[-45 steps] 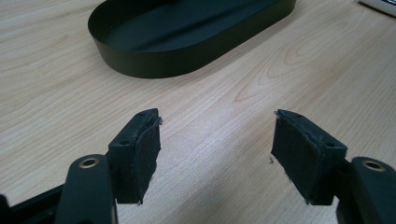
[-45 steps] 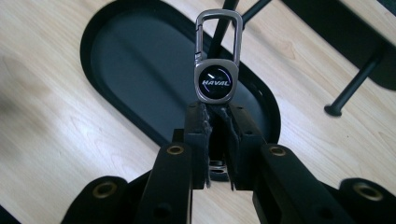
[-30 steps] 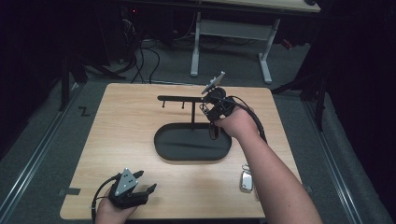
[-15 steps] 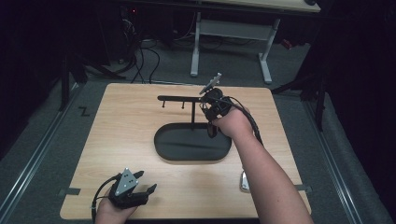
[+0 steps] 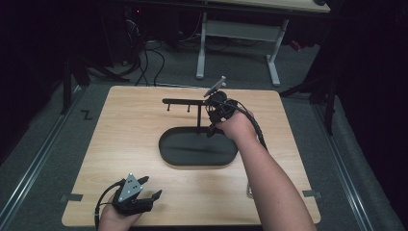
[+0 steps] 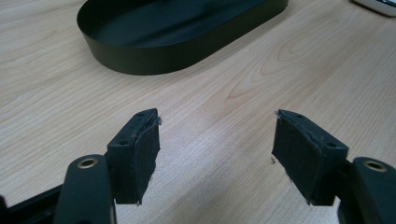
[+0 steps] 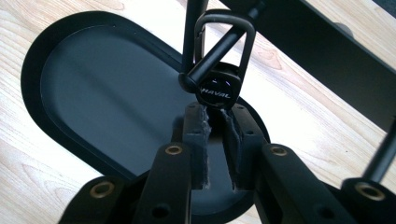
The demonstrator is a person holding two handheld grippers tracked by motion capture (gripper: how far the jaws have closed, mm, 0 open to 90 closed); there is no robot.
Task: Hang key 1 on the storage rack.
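A black stand has an oval tray base (image 5: 183,155) (image 7: 93,93), an upright post (image 7: 193,28) and a crossbar (image 5: 185,101) with short pegs. My right gripper (image 7: 215,114) (image 5: 214,107) is shut on the lower end of a black key fob (image 7: 215,91) marked HAVAL. The fob's metal loop (image 7: 247,37) sits around a peg (image 7: 210,60) right beside the post. Near the table's front left, my left gripper (image 5: 151,186) (image 6: 217,135) rests open over bare wood, with the tray's wall (image 6: 154,58) farther ahead.
The light wooden table (image 5: 130,139) stands on grey carpet. A small pale item (image 5: 249,191) lies at the front right, mostly hidden by the forearm; its edge shows in the left gripper view (image 6: 376,4). Desk legs and cables lie beyond the far edge.
The right hand has shifted slightly left along the crossbar with the fob, and its forearm now covers most of the pale item. The left gripper has not moved.
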